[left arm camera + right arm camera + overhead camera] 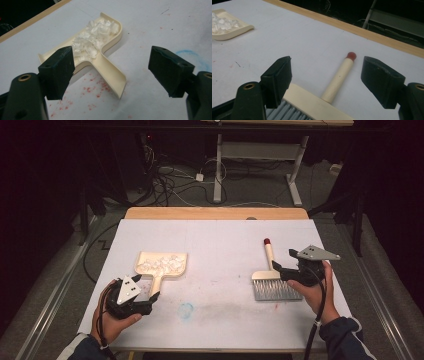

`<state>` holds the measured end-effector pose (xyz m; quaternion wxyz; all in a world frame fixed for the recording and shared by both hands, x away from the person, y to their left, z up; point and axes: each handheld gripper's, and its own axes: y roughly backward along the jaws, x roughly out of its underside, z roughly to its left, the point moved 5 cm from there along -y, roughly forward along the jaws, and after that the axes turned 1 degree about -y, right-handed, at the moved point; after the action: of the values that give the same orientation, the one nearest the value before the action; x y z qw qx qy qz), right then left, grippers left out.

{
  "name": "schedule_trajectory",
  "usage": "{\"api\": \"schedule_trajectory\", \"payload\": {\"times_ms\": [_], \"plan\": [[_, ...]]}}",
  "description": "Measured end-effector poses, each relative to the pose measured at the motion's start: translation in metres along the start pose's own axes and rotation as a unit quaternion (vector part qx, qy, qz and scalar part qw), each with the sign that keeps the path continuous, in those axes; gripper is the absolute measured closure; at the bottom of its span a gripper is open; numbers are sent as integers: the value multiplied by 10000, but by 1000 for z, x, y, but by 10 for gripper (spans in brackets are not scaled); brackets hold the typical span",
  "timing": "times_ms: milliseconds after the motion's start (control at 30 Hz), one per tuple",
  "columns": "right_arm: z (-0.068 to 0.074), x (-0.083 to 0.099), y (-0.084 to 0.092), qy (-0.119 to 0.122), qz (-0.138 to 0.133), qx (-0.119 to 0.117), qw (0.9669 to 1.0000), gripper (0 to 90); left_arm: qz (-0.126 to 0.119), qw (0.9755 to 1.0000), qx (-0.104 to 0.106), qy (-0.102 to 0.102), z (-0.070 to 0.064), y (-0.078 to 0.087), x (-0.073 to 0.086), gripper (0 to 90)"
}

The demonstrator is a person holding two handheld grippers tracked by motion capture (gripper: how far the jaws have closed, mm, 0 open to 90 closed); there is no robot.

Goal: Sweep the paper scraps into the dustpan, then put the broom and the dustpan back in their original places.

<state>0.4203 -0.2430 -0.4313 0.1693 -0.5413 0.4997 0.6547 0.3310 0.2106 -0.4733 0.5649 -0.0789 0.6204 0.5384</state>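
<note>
The dustpan (100,50) lies flat on the desk (225,235), just ahead of the left hand-held gripper (150,296). It is cream and holds a heap of small white bits (93,37). Its handle (111,75) points back toward the left hand-held gripper and ends in the gap between the two black jaws, which stand wide apart and touch nothing.

The brush (332,87) lies flat on the desk right in front of the right hand-held gripper (325,82). Its cream handle points away from that hand-held gripper and has a red tip (351,56). Its grey bristles (275,290) sit below the jaws. The right jaws are wide apart too, one on each side of the brush, and do not squeeze it.

Red specks (92,90) and a blue smudge (186,310) mark the desk near the left hand-held gripper.
</note>
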Motion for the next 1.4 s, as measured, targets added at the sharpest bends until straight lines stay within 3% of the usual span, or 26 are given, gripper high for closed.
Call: {"api": "schedule_trajectory", "payload": {"times_ms": [233, 400, 533, 700, 900, 1400], "plan": [[7, -2, 0, 26, -63, -34, 10000, 234, -130, 9999, -77, -62, -4, 1, -2, 205], [15, -3, 4, 108, -147, -93, 9998, 203, -296, 9991, -181, -236, -9, 2, -5, 205], [20, -3, 7, 197, -173, -7, 9997, 196, -297, 9990, -135, -319, -11, 2, -5, 205], [27, -3, 10, 274, -223, -108, 9993, 196, -368, 9988, -41, -324, -14, 5, -4, 205], [35, 0, 17, 449, -285, -102, 9985, 197, -269, 9987, 92, -427, -23, 6, 0, 200], [41, 22, 36, 696, -270, 64, 9972, 199, -204, 9984, 129, -508, -25, 5, 3, 199]]}}
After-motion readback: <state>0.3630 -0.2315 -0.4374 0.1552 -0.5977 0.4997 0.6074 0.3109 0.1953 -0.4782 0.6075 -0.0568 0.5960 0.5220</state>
